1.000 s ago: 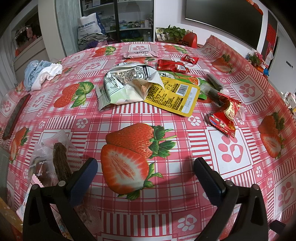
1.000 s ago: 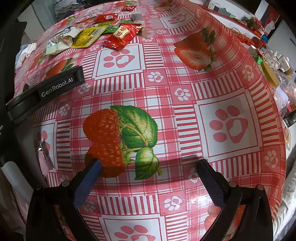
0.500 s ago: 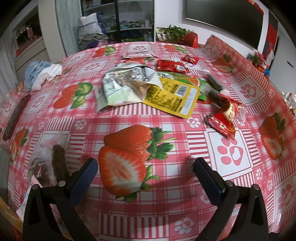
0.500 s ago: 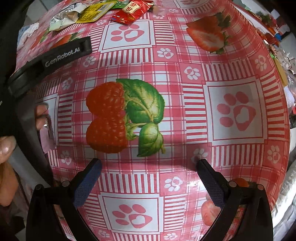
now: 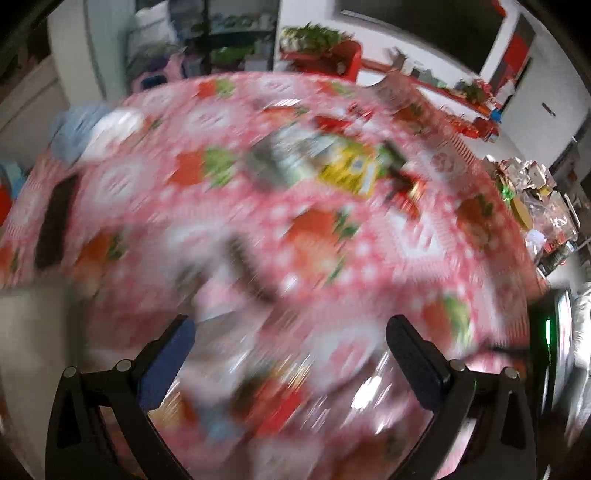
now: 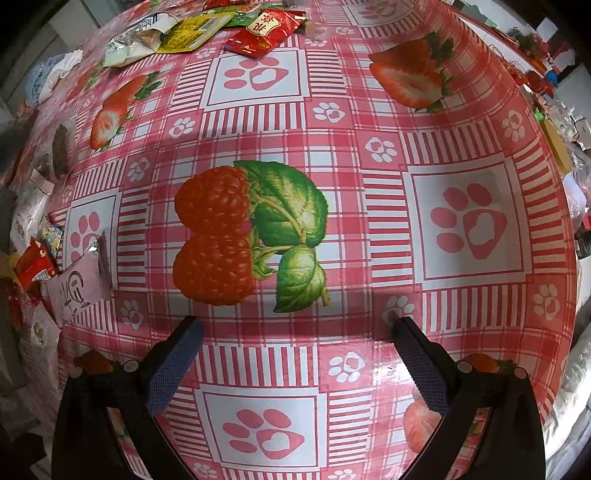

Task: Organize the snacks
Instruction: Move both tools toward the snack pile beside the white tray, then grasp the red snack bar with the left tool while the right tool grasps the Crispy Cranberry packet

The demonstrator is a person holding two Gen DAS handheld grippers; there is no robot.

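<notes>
The left wrist view is badly smeared by motion. My left gripper (image 5: 290, 332) is open and holds nothing, above the strawberry tablecloth (image 5: 406, 236). A yellow packet (image 5: 347, 170) and a white-green packet (image 5: 280, 162) lie in the far pile, a dark stick snack (image 5: 247, 266) lies nearer, and blurred packets (image 5: 273, 398) sit under the fingers. My right gripper (image 6: 295, 332) is open over bare cloth by the raspberry print. The pile's red packet (image 6: 266, 33), yellow packet (image 6: 192, 33) and white packet (image 6: 136, 40) lie far ahead. A pale pink packet (image 6: 77, 288) and a small red packet (image 6: 33, 262) lie at the left edge.
A blue and white cloth (image 5: 92, 129) lies at the table's far left, with a dark flat object (image 5: 55, 221) nearer. Cluttered bags and boxes (image 5: 532, 192) stand beyond the table's right edge. A dark stick snack in clear wrap (image 6: 59, 147) lies left of the right gripper.
The left gripper has swung back quickly, blurring its view and showing more of the table and room. It and the hand have left the right view, uncovering packets at the left edge.
</notes>
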